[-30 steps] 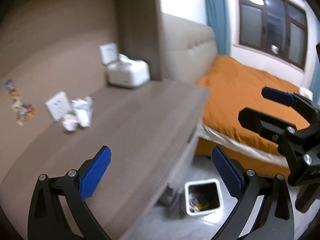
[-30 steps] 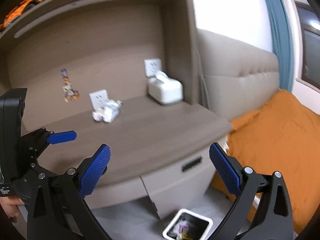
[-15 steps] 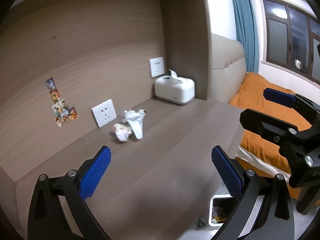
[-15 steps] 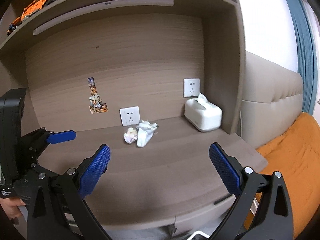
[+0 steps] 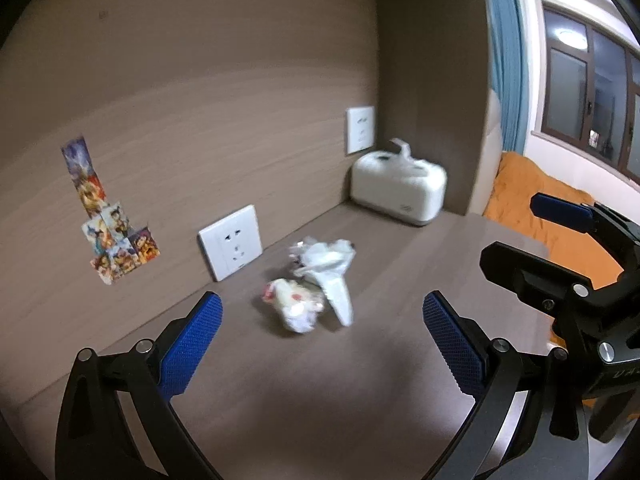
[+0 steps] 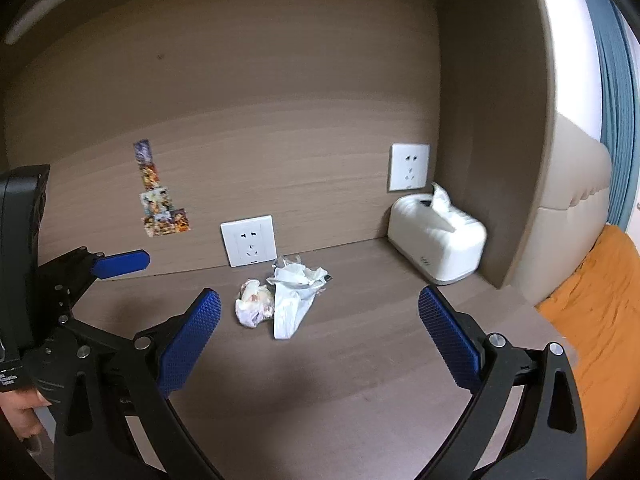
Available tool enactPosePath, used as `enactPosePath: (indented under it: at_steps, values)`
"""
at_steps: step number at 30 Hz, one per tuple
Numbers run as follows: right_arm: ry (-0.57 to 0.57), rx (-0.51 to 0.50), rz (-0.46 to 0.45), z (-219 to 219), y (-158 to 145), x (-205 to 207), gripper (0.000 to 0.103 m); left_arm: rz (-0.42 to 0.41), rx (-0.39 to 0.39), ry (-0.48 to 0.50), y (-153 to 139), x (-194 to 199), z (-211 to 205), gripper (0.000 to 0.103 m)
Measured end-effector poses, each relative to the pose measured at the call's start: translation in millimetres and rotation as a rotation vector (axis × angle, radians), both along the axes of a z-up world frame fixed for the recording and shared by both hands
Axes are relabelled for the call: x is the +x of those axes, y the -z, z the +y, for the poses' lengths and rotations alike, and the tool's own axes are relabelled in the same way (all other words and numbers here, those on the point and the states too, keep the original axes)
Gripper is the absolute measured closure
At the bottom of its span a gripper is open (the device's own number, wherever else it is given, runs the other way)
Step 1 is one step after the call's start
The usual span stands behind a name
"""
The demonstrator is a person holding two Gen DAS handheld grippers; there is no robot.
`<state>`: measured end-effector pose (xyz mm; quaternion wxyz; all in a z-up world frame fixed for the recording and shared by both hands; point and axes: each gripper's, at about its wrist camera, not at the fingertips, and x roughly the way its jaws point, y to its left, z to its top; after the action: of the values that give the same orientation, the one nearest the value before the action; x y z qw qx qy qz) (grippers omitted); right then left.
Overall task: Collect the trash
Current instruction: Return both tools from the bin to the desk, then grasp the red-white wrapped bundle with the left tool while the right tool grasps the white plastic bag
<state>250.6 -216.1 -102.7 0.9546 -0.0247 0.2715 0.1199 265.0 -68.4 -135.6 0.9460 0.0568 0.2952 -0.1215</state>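
Fingers of both the left gripper (image 5: 322,342) and the right gripper (image 6: 320,332) stood wide apart, holding nothing. Straight ahead on the desk (image 6: 360,380), near the wall socket (image 6: 249,240), lay a crumpled wad (image 6: 253,307) touching a white wrapper (image 6: 294,300), whose long axis ran toward the grippers. Neither gripper looked clearly nearer.

The desk (image 6: 360,360) and back panel (image 6: 280,100) look like matt brown wood-grain laminate, smooth. At 12 o'clock of the right gripper (image 6: 318,320) lie a crumpled paper wad (image 6: 253,308) and a crinkled, slightly glossy white wrapper (image 6: 294,300). The gripper pads (image 6: 190,344) are rough knurled blue plastic on matt black arms with bright metal screws. At 2 o'clock, a smooth white plastic tissue box (image 6: 438,242); the sockets (image 6: 249,240) are glossy white plastic.
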Motion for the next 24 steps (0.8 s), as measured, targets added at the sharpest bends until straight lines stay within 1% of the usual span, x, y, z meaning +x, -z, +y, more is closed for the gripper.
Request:
enactPosePath:
  at_steps: [4, 6, 9, 13, 17, 20, 21, 23, 24]
  values:
    - [0.02, 0.004, 0.031, 16, 21, 33, 0.004, 0.046, -0.007, -0.016, 24, 35, 19, 0.005]
    - [0.037, 0.004, 0.039, 24, 33, 51, 0.004, 0.084, -0.022, -0.012, 39, 55, 27, 0.005]
    - [0.059, 0.012, 0.06, 33, 49, 77, 0.004, 0.117, -0.048, -0.004, 54, 78, 37, 0.005]
    - [0.075, 0.003, 0.083, 42, 67, 102, 0.004, 0.152, -0.064, 0.004, 72, 102, 40, 0.005]
    - [0.084, -0.016, 0.117, 49, 82, 124, 0.004, 0.197, -0.069, 0.046, 90, 122, 36, 0.005]
    - [0.086, -0.012, 0.141, 52, 90, 135, 0.004, 0.224, -0.071, 0.069, 98, 132, 32, 0.005]
    - [0.088, -0.014, 0.145, 53, 92, 138, 0.004, 0.238, -0.077, 0.073, 100, 136, 32, 0.006]
    - [0.088, -0.024, 0.16, 55, 97, 144, 0.004, 0.257, -0.086, 0.092, 103, 141, 30, 0.012]
    - [0.093, -0.032, 0.174, 56, 100, 147, 0.004, 0.26, -0.072, 0.096, 104, 143, 28, 0.018]
